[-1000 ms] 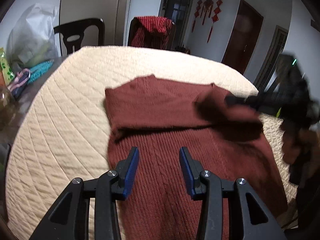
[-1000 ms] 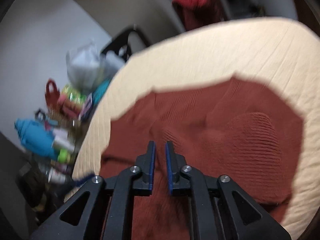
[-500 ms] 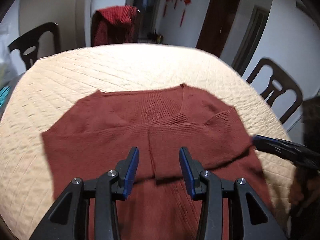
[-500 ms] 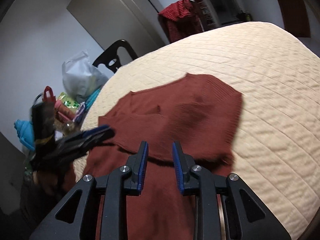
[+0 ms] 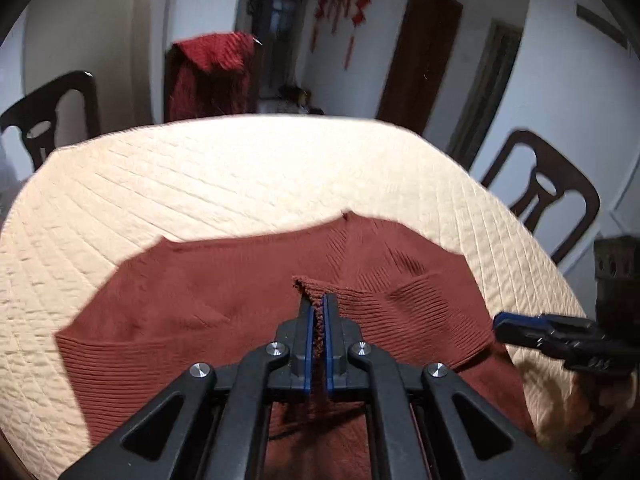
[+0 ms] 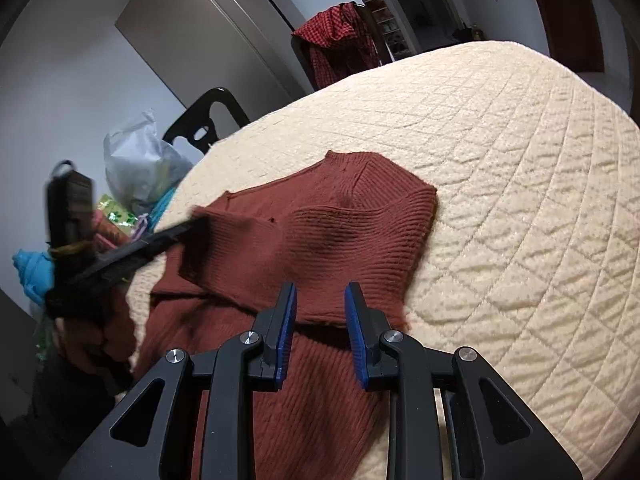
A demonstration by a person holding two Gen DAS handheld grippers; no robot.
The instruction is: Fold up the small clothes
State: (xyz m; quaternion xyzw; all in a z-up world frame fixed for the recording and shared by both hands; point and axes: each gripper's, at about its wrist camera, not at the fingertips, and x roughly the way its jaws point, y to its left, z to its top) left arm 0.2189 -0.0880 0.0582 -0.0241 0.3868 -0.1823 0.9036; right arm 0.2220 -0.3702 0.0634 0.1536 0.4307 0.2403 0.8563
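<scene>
Here the left gripper pinches a fold of the red sweater; the right gripper hangs wide above its near part.

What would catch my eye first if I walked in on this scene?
A rust-red knitted sweater sprawls on the cream quilted table cover. The left gripper pinches a raised fold of it near the middle, while the right gripper hangs open above its near edge. Behind, a red checked garment drapes over a chair.
</scene>
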